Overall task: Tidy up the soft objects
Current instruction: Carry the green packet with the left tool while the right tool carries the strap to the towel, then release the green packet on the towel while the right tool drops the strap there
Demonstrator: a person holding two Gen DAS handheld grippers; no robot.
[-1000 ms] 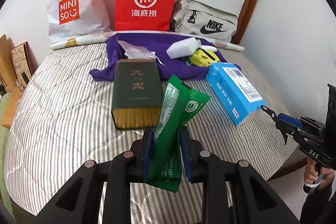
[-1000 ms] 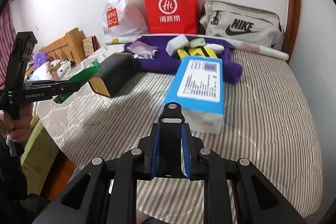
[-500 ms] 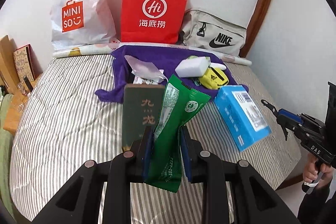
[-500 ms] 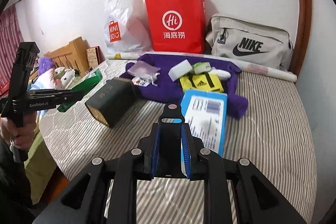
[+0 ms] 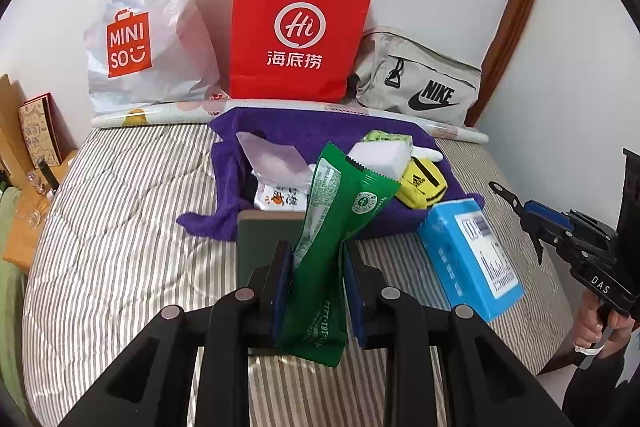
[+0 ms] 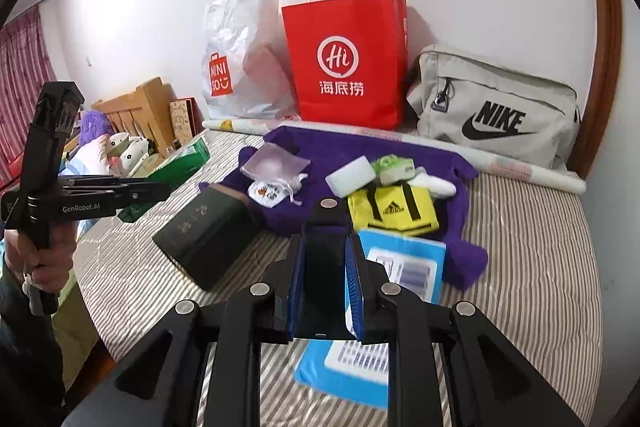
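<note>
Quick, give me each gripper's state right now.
Left gripper: closed on the green packet, held above the bed.
Right gripper: closed on a black clip-like piece.

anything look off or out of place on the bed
Two stiff boxes sit among the soft things: a dark green box and a blue box, both lying askew at the purple cloth's front edge.
</note>
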